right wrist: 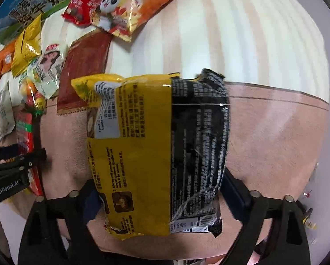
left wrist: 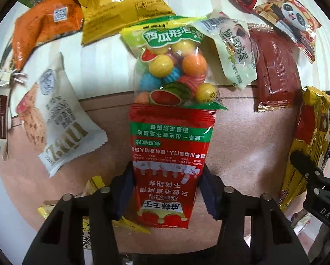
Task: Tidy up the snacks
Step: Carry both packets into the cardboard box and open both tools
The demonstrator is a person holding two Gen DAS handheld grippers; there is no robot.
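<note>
My left gripper (left wrist: 167, 187) is shut on a red spicy-snack packet (left wrist: 169, 154), held upright above the pink surface. Just beyond it lies a clear bag of coloured gumballs (left wrist: 173, 66). My right gripper (right wrist: 158, 190) is shut on a yellow and black noodle packet (right wrist: 156, 150), held above the same surface. That packet also shows at the right of the left wrist view (left wrist: 313, 141). The left gripper and its red packet (right wrist: 27, 150) show at the left edge of the right wrist view.
A row of snacks lies along the white striped cloth (right wrist: 242, 33): orange packet (left wrist: 43, 22), yellow packet (left wrist: 120, 6), pale egg packet (left wrist: 235, 50), dark red packet (left wrist: 275, 66), panda packet (left wrist: 293, 17), white cookie packet (left wrist: 52, 119). A milk carton (right wrist: 32, 2) stands behind.
</note>
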